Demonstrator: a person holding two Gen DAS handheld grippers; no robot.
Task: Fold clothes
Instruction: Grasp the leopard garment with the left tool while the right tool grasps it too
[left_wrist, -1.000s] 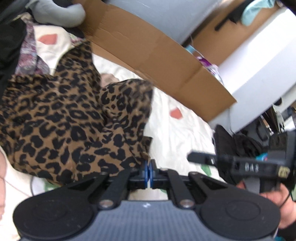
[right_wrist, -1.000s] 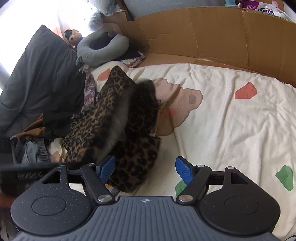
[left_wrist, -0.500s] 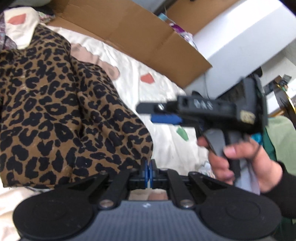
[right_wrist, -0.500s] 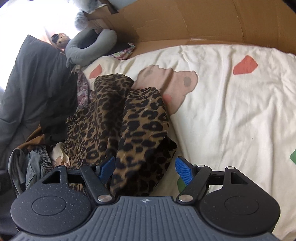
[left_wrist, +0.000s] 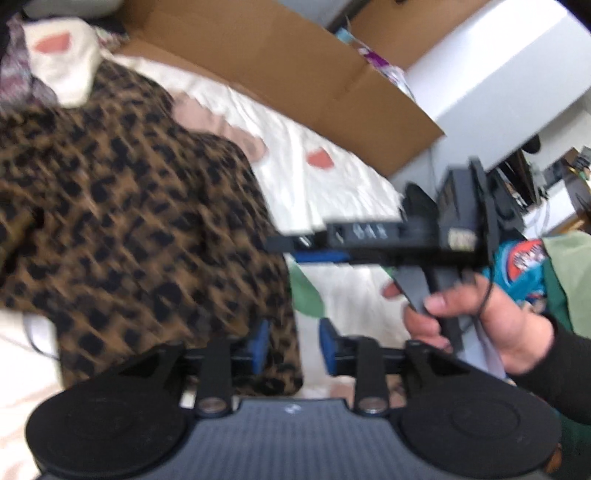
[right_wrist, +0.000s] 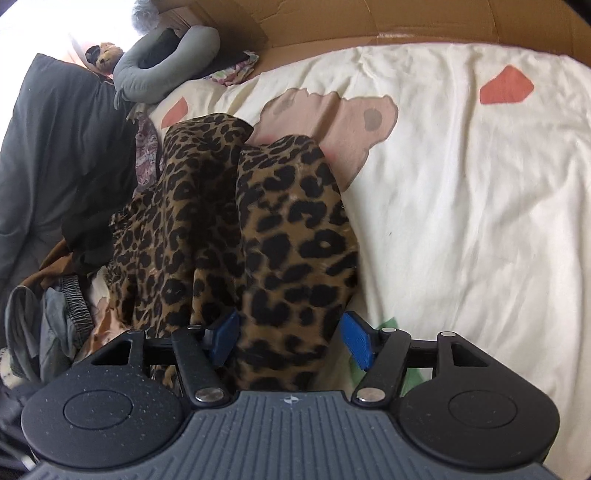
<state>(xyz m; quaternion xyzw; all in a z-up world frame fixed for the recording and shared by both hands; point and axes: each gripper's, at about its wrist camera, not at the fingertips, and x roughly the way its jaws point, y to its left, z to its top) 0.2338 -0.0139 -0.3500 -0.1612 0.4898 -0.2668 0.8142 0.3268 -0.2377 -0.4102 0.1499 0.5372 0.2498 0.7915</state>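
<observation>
Left wrist view, blurred: leopard-print garment (left_wrist: 122, 221) lies bunched on the cream bedsheet (left_wrist: 332, 177), its bulk up and to the left of the left gripper (left_wrist: 291, 345). The jaws are opening, blue pads apart, the garment's lower corner lying loose between them and pressed by neither pad. To the right of the garment, the right gripper (left_wrist: 291, 244) is carried in a hand (left_wrist: 480, 317) with a dark sleeve, its fingers pointing toward the cloth's right edge. Cardboard panel (left_wrist: 280, 62) stands beyond the garment. Right wrist view, sharp: the garment (right_wrist: 258, 229) runs as a long heap straight away from the right gripper (right_wrist: 288, 339), long axis in line with the fingers, near end hanging between them. The jaws are closing but wide apart; a fold sits in the gap and the pads do not appear to press it. Grey neck pillow (right_wrist: 166, 66) and dark cushion (right_wrist: 55, 140) lie beyond and left of the garment. Judgement: the right gripper is better placed to take the near end.
</observation>
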